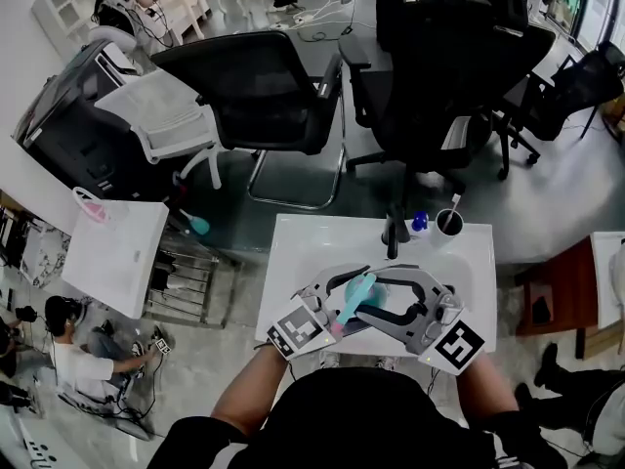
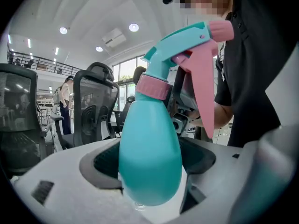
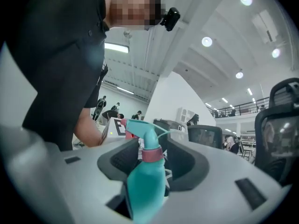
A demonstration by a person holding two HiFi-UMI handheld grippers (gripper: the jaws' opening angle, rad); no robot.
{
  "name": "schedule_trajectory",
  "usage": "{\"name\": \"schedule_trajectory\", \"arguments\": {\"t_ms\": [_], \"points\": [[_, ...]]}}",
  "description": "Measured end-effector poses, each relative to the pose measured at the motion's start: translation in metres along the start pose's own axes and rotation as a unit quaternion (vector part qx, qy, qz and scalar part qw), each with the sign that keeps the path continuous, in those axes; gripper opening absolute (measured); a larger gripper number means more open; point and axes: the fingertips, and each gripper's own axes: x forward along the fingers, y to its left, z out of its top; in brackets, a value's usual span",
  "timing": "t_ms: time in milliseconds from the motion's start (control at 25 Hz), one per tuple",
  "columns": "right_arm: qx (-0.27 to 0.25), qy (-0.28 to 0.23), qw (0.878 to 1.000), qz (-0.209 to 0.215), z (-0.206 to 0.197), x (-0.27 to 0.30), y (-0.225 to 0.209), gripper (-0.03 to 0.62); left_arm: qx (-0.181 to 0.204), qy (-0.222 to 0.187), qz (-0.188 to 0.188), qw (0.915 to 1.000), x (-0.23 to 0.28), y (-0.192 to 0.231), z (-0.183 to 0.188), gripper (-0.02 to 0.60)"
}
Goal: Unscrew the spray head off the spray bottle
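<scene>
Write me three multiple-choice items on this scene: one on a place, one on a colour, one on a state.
1. Where is the spray bottle?
A. Standing on a chair seat.
B. In the left gripper, over the white table.
C. On the floor.

2. What colour is the collar under the spray head?
A. Pink.
B. Black.
C. White.

3. What is the spray head's state?
A. On the bottle.
B. Lying on the table.
C. Dropped in a cup.

Key: 1 B, the left gripper view shows its jaws clamped on the bottle, and the head view shows the table beneath. 2 A, the collar is pink in both gripper views. 3 A, the head sits on top of the collar.
</scene>
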Motion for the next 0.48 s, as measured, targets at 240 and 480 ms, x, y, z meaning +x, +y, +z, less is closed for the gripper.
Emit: {"name": "schedule_trajectory", "arguments": {"t_ms": [240,480], "points": [[-0.046,0.016,0.998,-0.032,-0.0054,0.0004,0.0029,0.15,-0.022,0.027,0.023,0.9992,0.0018,0.0059,-0.0052,0.385],[-0.045,0.024,0.998,-0.043,-0.0084,-0.0028,0.0003,0.135,-0.022,0.032,0.025,0.9989,0.0049,0.0038,-0.0077,0.385]]}}
